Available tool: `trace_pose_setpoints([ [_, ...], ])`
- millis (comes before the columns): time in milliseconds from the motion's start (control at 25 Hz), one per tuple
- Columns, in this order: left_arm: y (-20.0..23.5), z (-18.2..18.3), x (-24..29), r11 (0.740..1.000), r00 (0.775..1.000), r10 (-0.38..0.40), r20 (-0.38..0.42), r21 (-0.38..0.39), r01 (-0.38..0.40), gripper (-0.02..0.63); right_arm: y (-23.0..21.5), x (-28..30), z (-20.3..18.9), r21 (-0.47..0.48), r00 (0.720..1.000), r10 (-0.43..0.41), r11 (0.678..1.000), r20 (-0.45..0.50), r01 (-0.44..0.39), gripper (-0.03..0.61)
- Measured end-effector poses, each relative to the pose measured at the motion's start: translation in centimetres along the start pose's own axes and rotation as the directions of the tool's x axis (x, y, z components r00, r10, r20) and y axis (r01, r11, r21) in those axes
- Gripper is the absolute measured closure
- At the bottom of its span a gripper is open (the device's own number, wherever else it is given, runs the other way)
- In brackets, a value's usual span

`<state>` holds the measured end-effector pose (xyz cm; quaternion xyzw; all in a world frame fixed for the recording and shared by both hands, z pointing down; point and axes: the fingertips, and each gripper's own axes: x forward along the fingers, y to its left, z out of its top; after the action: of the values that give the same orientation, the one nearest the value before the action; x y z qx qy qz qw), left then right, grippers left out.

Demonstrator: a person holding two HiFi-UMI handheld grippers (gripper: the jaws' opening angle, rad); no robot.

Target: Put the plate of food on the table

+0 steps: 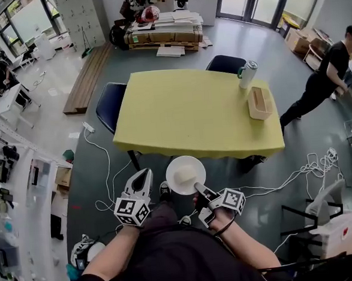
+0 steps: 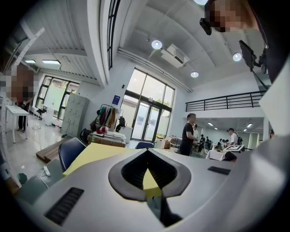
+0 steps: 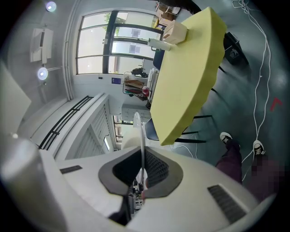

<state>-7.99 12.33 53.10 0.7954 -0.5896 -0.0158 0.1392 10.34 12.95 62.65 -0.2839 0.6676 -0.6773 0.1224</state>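
Claws fill the lower centre of the head view, held out in front of the person. The left claw (image 1: 144, 175), at lower left, has its jaws drawn almost together on nothing; it seems to be held aside as a spare. Just beside it, the right claw (image 1: 197, 187) pinches the near rim of a white plate (image 1: 173, 165). The plate rides level, probably so the pale mound of food (image 1: 185, 178) does not slide. It hangs over the floor, just short of the near edge of the yellow counter (image 1: 180, 112), not yet on it. Further up, the counter is mostly bare, leaving room. A can (image 1: 248, 74) and a wooden box (image 1: 260, 103) stand at its right edge.
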Motion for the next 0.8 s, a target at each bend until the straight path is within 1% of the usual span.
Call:
trace_pose_setpoints([
  [160, 1.2, -0.1, 2.3, 1.0, 1.0, -0.014, -0.007, -0.005, 0.014, 0.605, -0.4, 1.7, 1.6, 0.002, 1.0, -0.005, 1.0, 0.01, 0.005, 0.558],
  [280, 2.0, 0.2, 5.0, 1.0, 1.0, -0.028, -0.007, -0.003, 0.028, 0.604, -0.4, 3.0, 3.6, 0.006, 1.0, -0.005, 1.0, 0.02, 0.005, 0.558],
  [560, 5.2, 3.3, 12.3, 0.998, 0.998, -0.069, 0.008, 0.006, 0.069, 0.604, 1.7, 7.8, 9.0, -0.028, 0.999, 0.001, 1.0, 0.043, 0.0, 0.558],
  [800, 7.0, 6.0, 18.7, 0.993, 0.993, -0.117, 0.006, 0.01, 0.117, 0.605, 3.5, 11.8, 12.9, -0.012, 0.998, 0.012, 1.0, 0.059, -0.011, 0.558],
])
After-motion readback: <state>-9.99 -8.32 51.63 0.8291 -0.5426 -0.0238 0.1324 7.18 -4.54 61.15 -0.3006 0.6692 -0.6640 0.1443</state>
